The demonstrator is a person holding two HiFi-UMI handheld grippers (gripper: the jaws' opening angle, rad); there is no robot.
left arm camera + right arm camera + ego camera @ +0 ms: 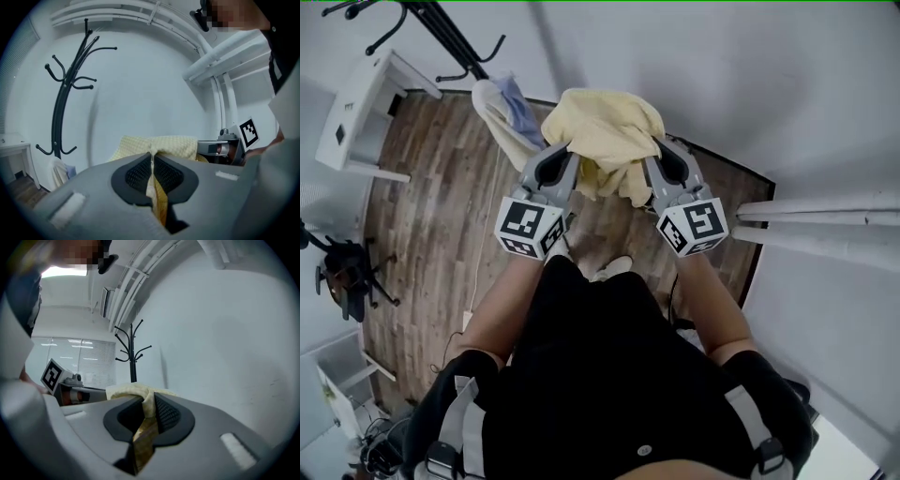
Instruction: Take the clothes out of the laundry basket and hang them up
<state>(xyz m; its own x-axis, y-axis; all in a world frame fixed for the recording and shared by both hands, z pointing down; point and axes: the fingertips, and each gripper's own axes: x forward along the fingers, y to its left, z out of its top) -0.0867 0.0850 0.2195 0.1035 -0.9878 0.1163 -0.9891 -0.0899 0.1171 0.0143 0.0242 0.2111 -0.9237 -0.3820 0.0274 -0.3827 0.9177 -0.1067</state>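
A pale yellow garment (605,141) is held up in the air between both grippers, bunched above them in the head view. My left gripper (560,155) is shut on its left part, and the cloth (154,187) runs down between the pads in the left gripper view. My right gripper (658,161) is shut on the right part, with yellow cloth (146,420) pinched between its pads in the right gripper view. Each gripper sees the other's marker cube (249,132) (52,374) beside it. No laundry basket is in view.
A black coat stand (63,101) stands by the white wall (150,89), also seen as the coat stand (132,352). White and blue clothes (504,111) hang at its foot. A white desk (358,117) is at the left; white pipes (825,220) run at the right. The floor is wood.
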